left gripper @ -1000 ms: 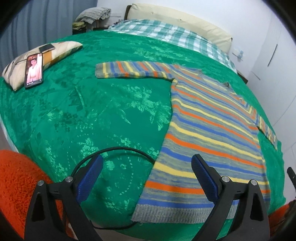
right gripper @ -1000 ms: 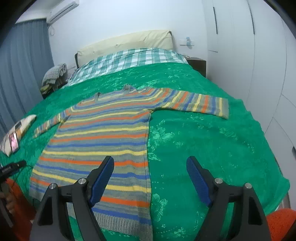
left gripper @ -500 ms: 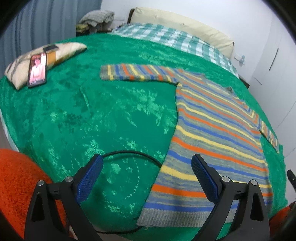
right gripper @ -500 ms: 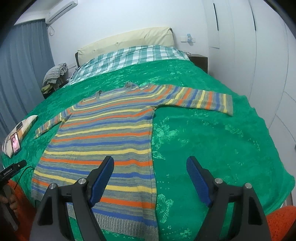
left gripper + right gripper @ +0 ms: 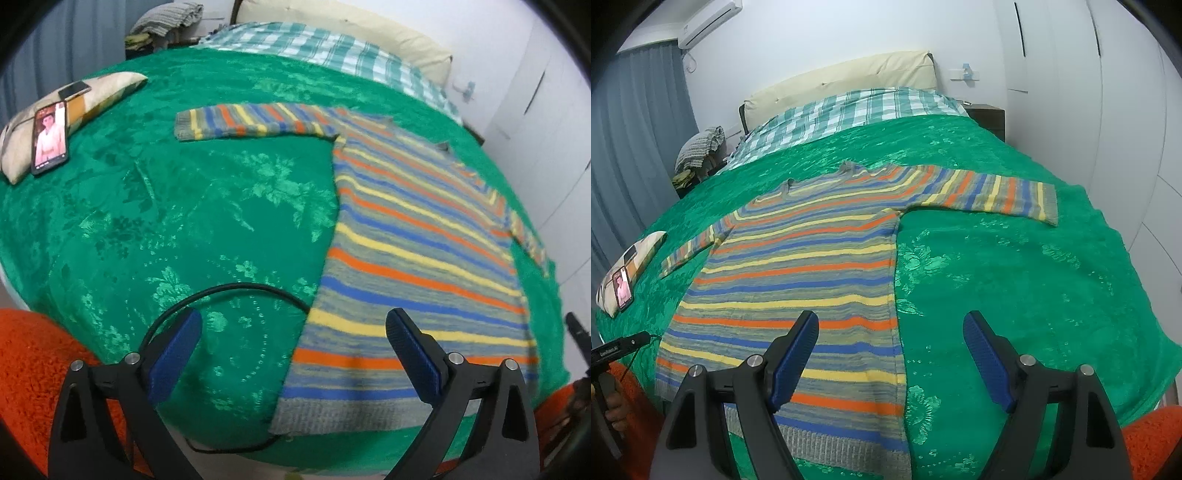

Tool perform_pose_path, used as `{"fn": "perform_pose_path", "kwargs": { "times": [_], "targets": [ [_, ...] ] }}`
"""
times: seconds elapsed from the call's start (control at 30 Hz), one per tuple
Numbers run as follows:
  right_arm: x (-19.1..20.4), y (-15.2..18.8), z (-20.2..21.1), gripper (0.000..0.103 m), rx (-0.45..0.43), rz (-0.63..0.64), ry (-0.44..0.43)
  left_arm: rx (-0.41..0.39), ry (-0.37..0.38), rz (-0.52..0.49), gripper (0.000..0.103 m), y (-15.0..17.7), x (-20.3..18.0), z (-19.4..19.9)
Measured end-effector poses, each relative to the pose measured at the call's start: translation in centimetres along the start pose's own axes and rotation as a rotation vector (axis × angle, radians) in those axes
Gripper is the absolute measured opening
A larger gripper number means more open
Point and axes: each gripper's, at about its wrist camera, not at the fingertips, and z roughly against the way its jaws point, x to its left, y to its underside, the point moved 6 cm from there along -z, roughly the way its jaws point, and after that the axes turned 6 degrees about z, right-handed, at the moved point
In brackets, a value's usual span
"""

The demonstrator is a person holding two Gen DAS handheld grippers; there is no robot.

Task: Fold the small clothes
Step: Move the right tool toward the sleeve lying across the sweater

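Observation:
A striped knit sweater point(image 5: 413, 236) in grey, blue, orange and yellow lies flat on the green bedspread point(image 5: 166, 221), both sleeves spread out sideways. It also shows in the right wrist view point(image 5: 812, 266). My left gripper point(image 5: 293, 321) is open and empty, hovering above the hem's left corner. My right gripper point(image 5: 891, 325) is open and empty, above the hem's right side edge. Neither touches the sweater.
A phone point(image 5: 50, 138) with a lit screen leans on a small pillow point(image 5: 92, 92) at the bed's left. A black cable point(image 5: 229, 291) loops over the bedspread near the hem. Checked bedding point(image 5: 849, 114) and a cream headboard lie beyond. Orange fabric point(image 5: 33, 369) is at the near edge.
Both grippers have moved a little forward and higher over the bed, so the sweater sits lower and nearer in view. Both stay open. The sweater has not moved.

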Motion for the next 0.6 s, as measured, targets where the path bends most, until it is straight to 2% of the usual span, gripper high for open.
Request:
{"fn": "perform_pose_path", "kwargs": {
  "times": [0.17,0.6],
  "targets": [
    [0.1,0.0,0.0,0.080,0.000,-0.004,-0.007,-0.028,0.026,0.042,0.100,-0.5,0.5,0.6],
    [0.4,0.2,-0.1,0.080,0.005,-0.003,-0.009,-0.071,-0.020,0.075,0.100,-1.1,1.5,1.3]
  ]
}}
